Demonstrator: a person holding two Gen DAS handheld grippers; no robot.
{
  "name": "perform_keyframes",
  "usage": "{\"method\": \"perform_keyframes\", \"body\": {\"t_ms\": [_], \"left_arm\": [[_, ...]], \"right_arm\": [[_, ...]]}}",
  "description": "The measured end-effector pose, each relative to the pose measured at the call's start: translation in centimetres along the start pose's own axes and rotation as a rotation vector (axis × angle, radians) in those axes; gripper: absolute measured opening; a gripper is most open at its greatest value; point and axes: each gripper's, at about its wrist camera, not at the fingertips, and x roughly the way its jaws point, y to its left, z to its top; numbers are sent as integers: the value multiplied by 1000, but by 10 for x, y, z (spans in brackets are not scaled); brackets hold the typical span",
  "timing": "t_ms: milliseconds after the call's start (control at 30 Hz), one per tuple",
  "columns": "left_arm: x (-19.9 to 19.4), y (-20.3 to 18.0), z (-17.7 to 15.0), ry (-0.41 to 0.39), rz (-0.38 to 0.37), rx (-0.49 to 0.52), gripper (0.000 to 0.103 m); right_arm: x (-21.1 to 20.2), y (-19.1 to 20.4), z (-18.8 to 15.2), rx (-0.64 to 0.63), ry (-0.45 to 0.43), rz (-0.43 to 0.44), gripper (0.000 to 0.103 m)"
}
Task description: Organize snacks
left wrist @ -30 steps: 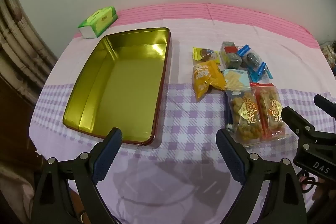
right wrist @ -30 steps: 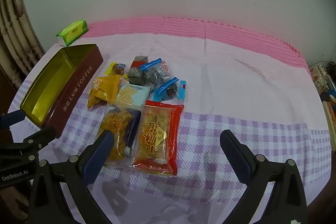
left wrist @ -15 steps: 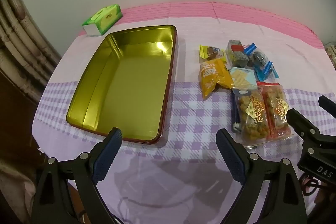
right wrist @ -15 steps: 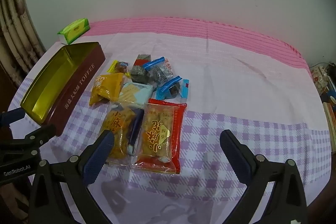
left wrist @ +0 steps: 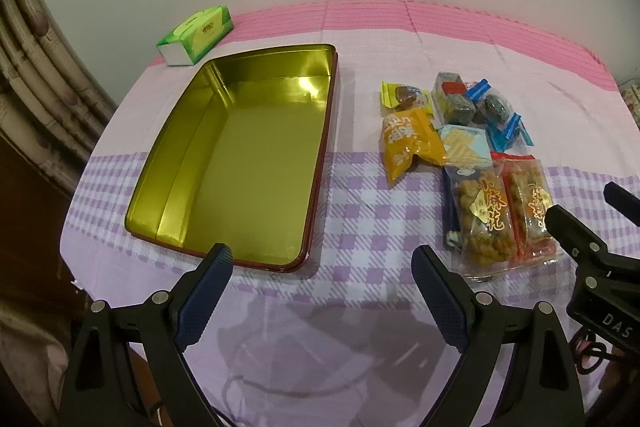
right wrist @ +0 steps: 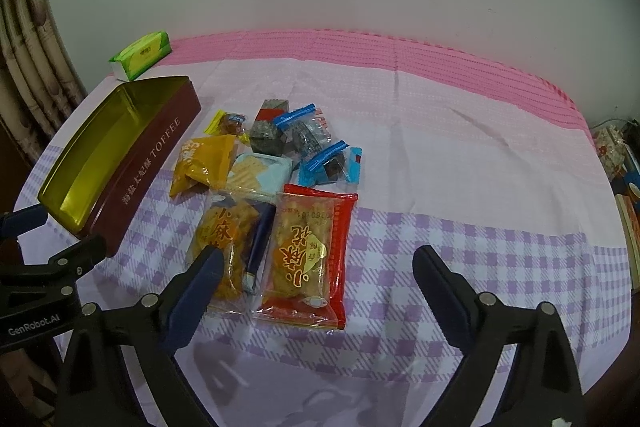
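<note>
An empty gold-lined toffee tin (left wrist: 192, 167) with dark red sides (right wrist: 148, 163) lies on the left of the table. Right of it is a pile of wrapped snacks: an orange packet (left wrist: 408, 143) (right wrist: 204, 163), a red-edged bag of fried twists (right wrist: 308, 259) (left wrist: 528, 211), a clear bag of twists (left wrist: 484, 219) (right wrist: 228, 239), a pale blue cracker pack (right wrist: 260, 171), and small blue-ended sweets (right wrist: 328, 163). My left gripper (left wrist: 322, 269) is open and empty, near the tin's front edge. My right gripper (right wrist: 318, 269) is open and empty, just above the red-edged bag.
A green tissue pack (left wrist: 196, 35) (right wrist: 140, 55) lies at the back left by the wall. A curtain (left wrist: 36, 99) hangs at the left. The table has a pink and purple checked cloth (right wrist: 460, 187). Books or clutter (right wrist: 624, 179) sit past the right edge.
Both grippers have drawn back and shifted a little left, so the tin and the snacks sit further right in the left view. Both stay open and empty.
</note>
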Motion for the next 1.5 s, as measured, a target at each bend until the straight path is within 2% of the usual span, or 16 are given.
{"method": "perform_keyframes", "body": {"t_ms": [133,800,1000,1133,1500], "left_arm": [[1,-1,0,2,4,-2,91],[2,-3,1,5,8,-2,91],[2,-3,0,5,8,-2,91],[2,-4,0,5,6,-1,91],[2,-4,1,6,7,-2,91]], "right_arm": [[2,1,-1,1,14,10,82],[3,3,-2,-2,19,7,82],[3,4,-2,-4,20,8,80],[5,5,-2,-6,29,11,75],[9,4,-4,-1,46,13,72]]}}
